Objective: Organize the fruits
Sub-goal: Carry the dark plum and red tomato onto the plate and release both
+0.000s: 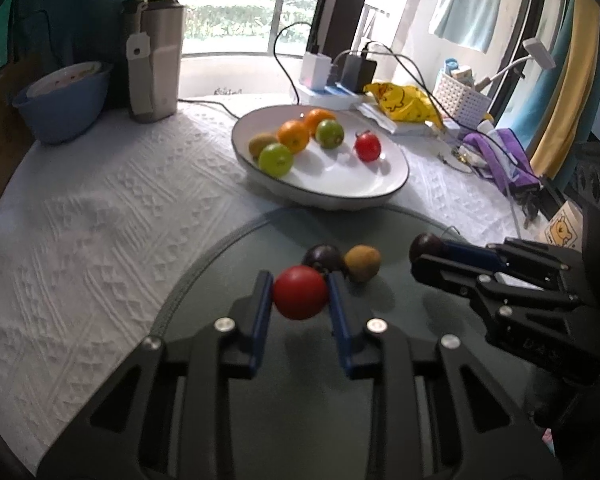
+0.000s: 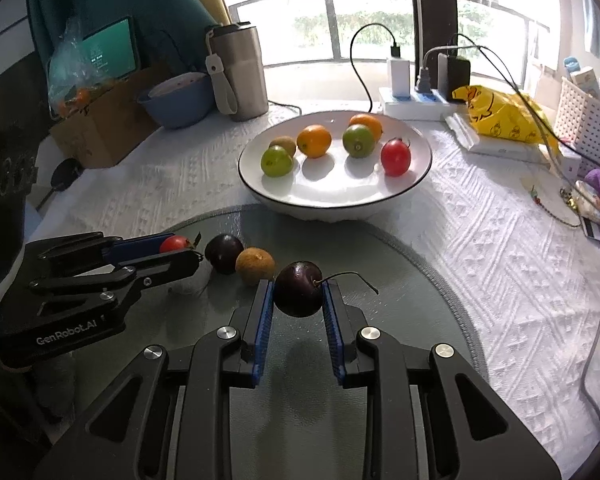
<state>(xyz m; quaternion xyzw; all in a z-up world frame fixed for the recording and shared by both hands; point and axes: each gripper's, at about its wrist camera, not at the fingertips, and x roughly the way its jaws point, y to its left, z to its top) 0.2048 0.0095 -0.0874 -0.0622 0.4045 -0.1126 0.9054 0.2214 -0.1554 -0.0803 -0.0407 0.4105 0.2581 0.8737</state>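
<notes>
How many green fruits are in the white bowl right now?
2. One round green fruit sits at the bowl's left front; the other green fruit sits mid-bowl beside an orange. None seem hidden.

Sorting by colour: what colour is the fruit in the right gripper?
Dark purple plum, clearest in the right wrist view.

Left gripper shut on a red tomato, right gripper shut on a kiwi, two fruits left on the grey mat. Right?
Not quite. The right gripper is shut on a dark plum, not a kiwi; the right wrist view shows it. The kiwi lies on the grey mat beside another plum. The rest holds.
</notes>
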